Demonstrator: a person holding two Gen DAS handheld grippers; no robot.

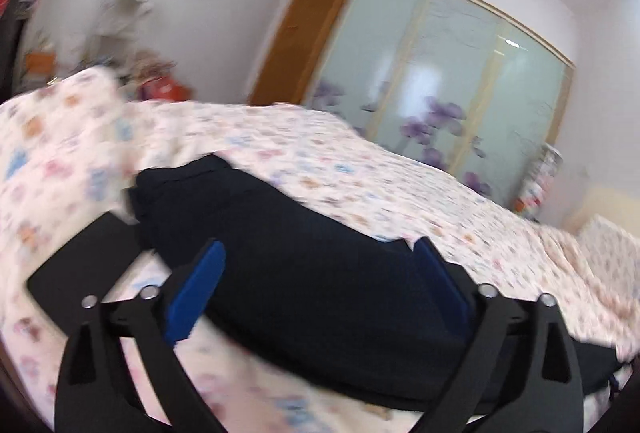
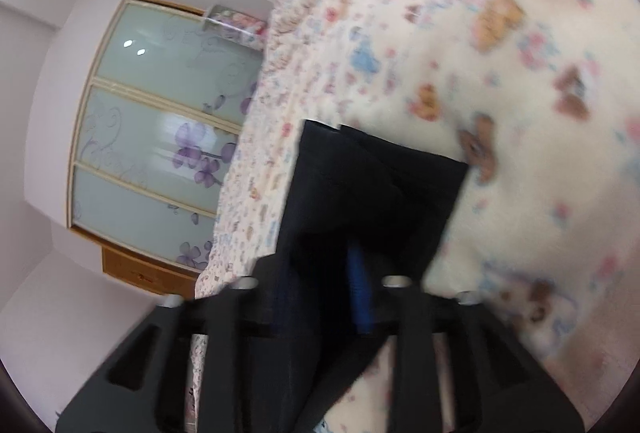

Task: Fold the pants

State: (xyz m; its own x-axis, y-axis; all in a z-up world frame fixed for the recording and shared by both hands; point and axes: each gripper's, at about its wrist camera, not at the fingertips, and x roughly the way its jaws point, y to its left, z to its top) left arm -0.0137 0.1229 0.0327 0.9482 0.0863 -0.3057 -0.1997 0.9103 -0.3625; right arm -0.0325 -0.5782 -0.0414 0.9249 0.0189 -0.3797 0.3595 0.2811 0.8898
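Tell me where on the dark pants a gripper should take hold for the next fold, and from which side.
Probably the free short edge of the dark pants, at a corner, coming in low along the bedsheet from the near side. The cloth lies flat in folded layers, so only that edge offers a lip to pinch.

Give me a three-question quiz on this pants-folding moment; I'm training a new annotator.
1. True or false: the left gripper stands wide open.
2. What colour are the pants? A) dark B) red C) white
3. What do the pants lie on?

Key:
1. True; its fingers stand far apart.
2. A
3. A bed with a patterned sheet.
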